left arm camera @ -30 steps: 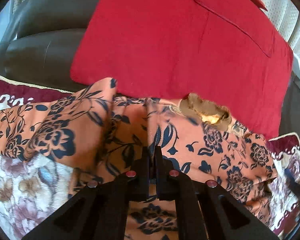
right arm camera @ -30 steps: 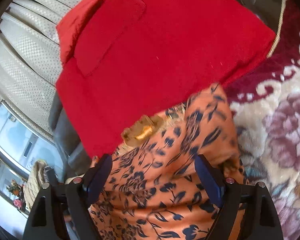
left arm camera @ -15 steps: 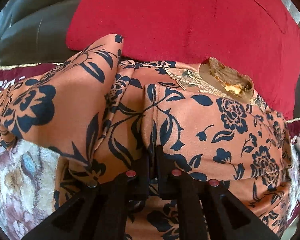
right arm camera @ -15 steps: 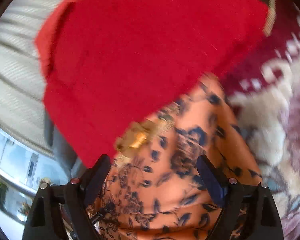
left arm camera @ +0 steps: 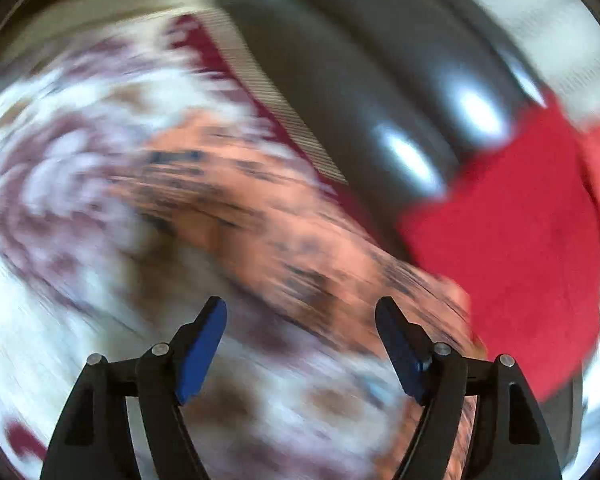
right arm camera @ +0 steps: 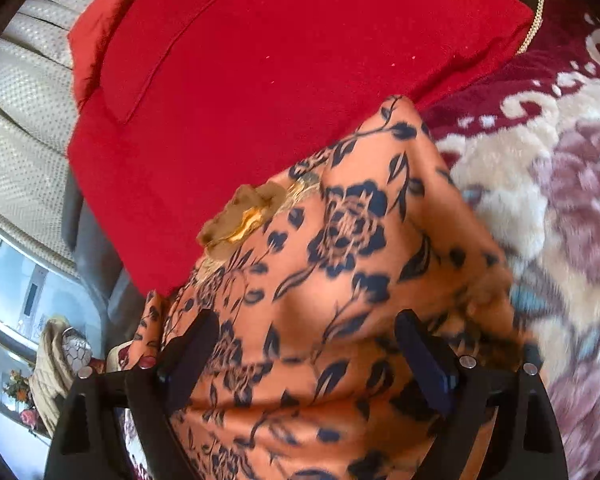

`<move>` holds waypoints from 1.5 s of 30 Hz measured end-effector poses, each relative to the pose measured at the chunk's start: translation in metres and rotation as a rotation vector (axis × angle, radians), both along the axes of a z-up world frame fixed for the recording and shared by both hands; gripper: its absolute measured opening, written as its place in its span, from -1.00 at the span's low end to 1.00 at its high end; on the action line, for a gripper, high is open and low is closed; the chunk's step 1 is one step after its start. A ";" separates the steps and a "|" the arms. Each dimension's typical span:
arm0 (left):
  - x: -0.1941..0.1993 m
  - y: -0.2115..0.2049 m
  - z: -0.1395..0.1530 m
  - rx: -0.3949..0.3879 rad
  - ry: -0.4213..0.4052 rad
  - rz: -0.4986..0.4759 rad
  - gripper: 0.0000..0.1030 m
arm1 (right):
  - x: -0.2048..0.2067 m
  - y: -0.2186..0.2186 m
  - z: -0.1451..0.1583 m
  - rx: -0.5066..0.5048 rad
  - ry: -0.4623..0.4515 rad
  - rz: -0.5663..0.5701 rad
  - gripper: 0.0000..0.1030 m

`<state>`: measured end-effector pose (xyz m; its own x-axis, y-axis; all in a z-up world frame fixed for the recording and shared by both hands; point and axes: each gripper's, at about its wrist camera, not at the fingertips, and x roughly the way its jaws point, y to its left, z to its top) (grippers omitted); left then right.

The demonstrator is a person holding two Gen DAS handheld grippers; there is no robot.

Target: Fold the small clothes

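The orange garment with dark blue flowers [right arm camera: 340,260] lies folded on a plush floral blanket [right arm camera: 560,200], its brown and gold neckline [right arm camera: 240,216] towards the red cushion. My right gripper [right arm camera: 306,316] hovers open just over the garment; its pads do not press the cloth. The left wrist view is smeared by motion. There the garment [left arm camera: 260,216] shows as an orange streak ahead of my left gripper [left arm camera: 300,304]. Its jaws are opening and nothing is between the blue pads [left arm camera: 200,352].
A red cushion [right arm camera: 260,60] leans behind the garment, also at the right of the left wrist view [left arm camera: 520,240]. A dark leather sofa back [left arm camera: 380,80] rises behind the blanket [left arm camera: 80,200]. A pale curtain [right arm camera: 20,120] and a window are at the left.
My left gripper has let go of the orange cloth, spread its jaws and swung away sideways with a roll, blurring its view. My right gripper has sunk closer to the garment, still open.
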<state>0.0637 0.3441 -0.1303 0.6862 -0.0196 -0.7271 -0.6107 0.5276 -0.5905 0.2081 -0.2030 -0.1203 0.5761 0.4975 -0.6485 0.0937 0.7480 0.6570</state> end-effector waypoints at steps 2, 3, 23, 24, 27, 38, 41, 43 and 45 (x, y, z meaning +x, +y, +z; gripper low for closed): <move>0.005 0.021 -0.022 -0.068 0.003 0.041 0.48 | -0.006 0.006 0.004 -0.015 -0.011 0.017 0.78; 0.007 0.029 -0.024 -0.084 -0.017 0.049 0.48 | -0.009 0.009 0.005 -0.030 -0.017 0.025 0.78; 0.108 -0.245 0.197 0.636 -0.311 -0.614 -0.84 | -0.029 0.000 0.006 0.023 -0.059 0.004 0.78; 0.112 -0.277 0.197 0.638 -0.328 -0.684 -0.84 | -0.031 -0.002 0.008 0.033 -0.065 0.000 0.78; 0.123 -0.353 0.168 0.614 -0.284 -0.881 -0.75 | -0.036 -0.008 0.016 0.059 -0.084 -0.013 0.78; 0.112 -0.301 0.056 0.471 -0.001 -0.827 0.13 | -0.023 -0.022 0.026 0.138 -0.066 -0.015 0.80; 0.107 -0.256 0.046 0.435 0.030 -0.713 0.13 | -0.006 -0.014 0.024 0.185 -0.044 -0.002 0.80; 0.101 -0.232 0.035 0.411 0.047 -0.635 0.13 | 0.011 -0.003 0.024 0.182 -0.024 0.020 0.80; 0.099 -0.217 0.028 0.403 0.059 -0.601 0.13 | 0.028 0.005 0.020 0.205 0.034 0.018 0.81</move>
<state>0.1631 0.1274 -0.1021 0.6006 -0.1036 -0.7928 -0.1720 0.9516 -0.2546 0.2363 -0.1984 -0.1008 0.5458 0.6310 -0.5513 0.1061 0.6006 0.7925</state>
